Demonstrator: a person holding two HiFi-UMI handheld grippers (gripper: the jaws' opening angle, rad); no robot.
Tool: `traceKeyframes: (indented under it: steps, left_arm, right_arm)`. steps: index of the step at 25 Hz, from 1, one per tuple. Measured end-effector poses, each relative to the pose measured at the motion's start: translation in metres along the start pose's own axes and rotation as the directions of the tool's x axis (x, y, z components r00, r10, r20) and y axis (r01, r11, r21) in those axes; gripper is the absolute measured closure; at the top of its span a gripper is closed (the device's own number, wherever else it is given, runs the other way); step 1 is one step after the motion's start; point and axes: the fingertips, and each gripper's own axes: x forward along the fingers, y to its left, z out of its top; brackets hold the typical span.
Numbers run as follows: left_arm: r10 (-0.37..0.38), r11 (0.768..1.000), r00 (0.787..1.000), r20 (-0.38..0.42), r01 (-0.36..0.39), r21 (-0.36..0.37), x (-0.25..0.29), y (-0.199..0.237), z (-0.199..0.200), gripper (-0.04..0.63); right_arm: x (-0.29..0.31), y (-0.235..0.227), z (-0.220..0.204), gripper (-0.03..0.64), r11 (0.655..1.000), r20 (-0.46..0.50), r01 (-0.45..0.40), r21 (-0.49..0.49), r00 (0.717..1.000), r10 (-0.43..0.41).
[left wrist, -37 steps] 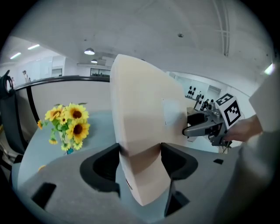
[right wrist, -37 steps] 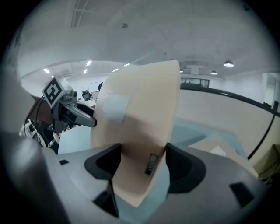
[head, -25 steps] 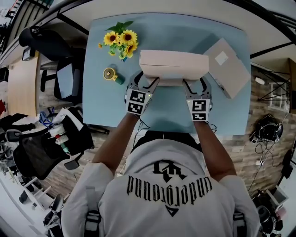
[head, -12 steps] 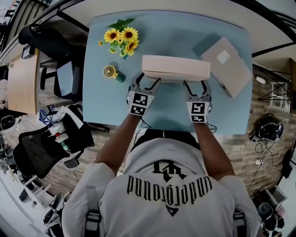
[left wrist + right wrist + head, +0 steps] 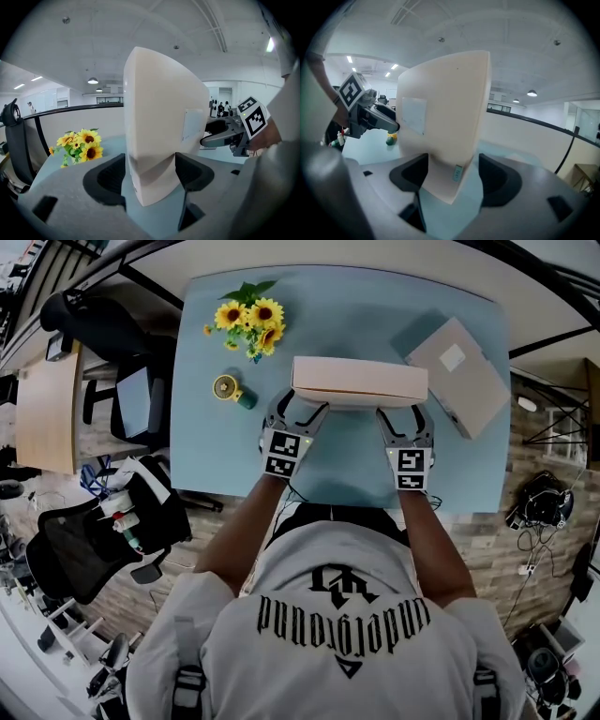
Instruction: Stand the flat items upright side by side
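**Head view.** One box (image 5: 359, 382) is standing upright on its long edge at the centre of the table (image 5: 356, 315). A second box (image 5: 459, 376) is lying flat at the upper right, not yet raised beside it, so the task is judged roughly half done. The left gripper (image 5: 300, 407) and right gripper (image 5: 405, 412) are straddling the upright box's two ends. Both pairs of jaws are opening, their pads flanking its broad faces and apparently no longer pressing.

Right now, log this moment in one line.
box upright on table | left gripper opening, box between jaws | right gripper opening, box between jaws
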Motion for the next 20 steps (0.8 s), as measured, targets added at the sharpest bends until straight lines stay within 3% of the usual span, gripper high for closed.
traceKeyframes:
  steps: [8,20]
  left_arm:
    - [-0.021,1.000,0.999,0.041,0.021,0.018,-0.031,-0.005,0.014,0.247]
    - [-0.066,0.998,0.978,0.198,0.062,0.026,-0.122,-0.018,0.059,0.247]
  right_arm:
    - [-0.028,0.006,0.018,0.275,1.000,0.042,0.020,0.018,0.999,-0.021]
    - [-0.119,0.028,0.077,0.283,0.991,0.191,0.092,0.100,0.976,-0.110]
